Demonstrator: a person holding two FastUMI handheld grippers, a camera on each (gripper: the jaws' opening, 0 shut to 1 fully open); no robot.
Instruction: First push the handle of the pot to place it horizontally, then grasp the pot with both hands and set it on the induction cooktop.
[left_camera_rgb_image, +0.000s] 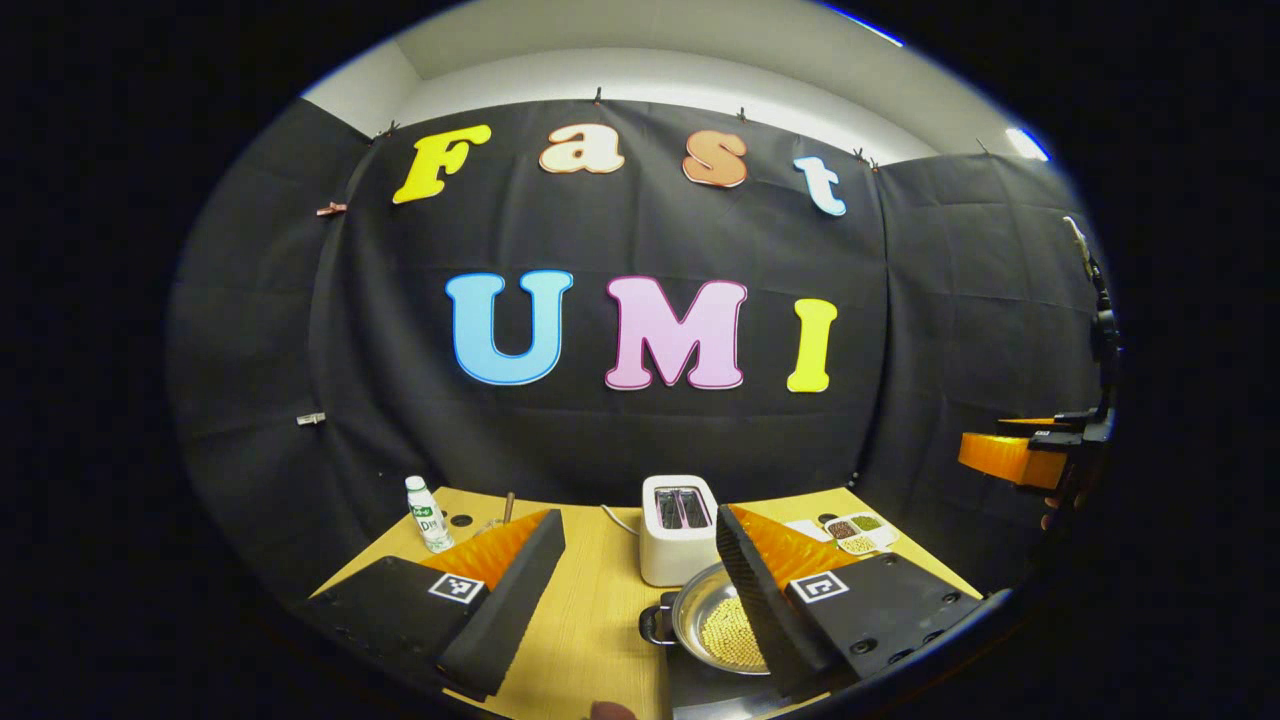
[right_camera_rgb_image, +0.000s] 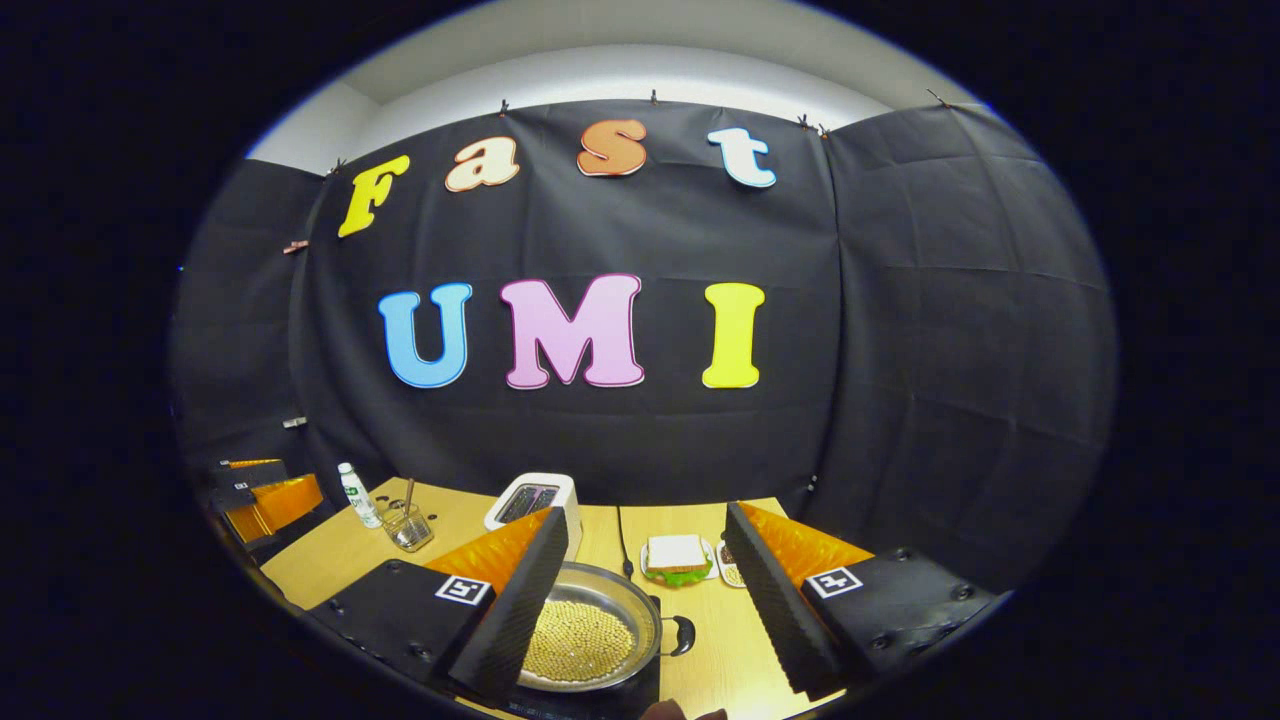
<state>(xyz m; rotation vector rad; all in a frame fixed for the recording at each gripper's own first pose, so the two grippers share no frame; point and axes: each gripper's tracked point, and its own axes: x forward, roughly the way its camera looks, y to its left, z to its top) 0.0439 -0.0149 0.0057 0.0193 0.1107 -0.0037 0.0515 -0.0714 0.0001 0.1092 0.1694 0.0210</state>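
your left claw (left_camera_rgb_image: 640, 610) and right claw (right_camera_rgb_image: 650, 620) gape wide — round steel pot of pale beans (right_camera_rgb_image: 585, 628) sits on the black induction cooktop (right_camera_rgb_image: 600, 700), wooden table (right_camera_rgb_image: 720, 650) beneath.

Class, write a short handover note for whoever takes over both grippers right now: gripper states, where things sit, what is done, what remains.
Left gripper: open, raised, holding nothing.
Right gripper: open, raised, holding nothing.
Round steel pot with pale beans sits on the dark induction cooktop on the wooden table, in front of the white toaster; its black side handles point sideways.
Done: pot appears placed.
Left: apparently nothing; withdraw.
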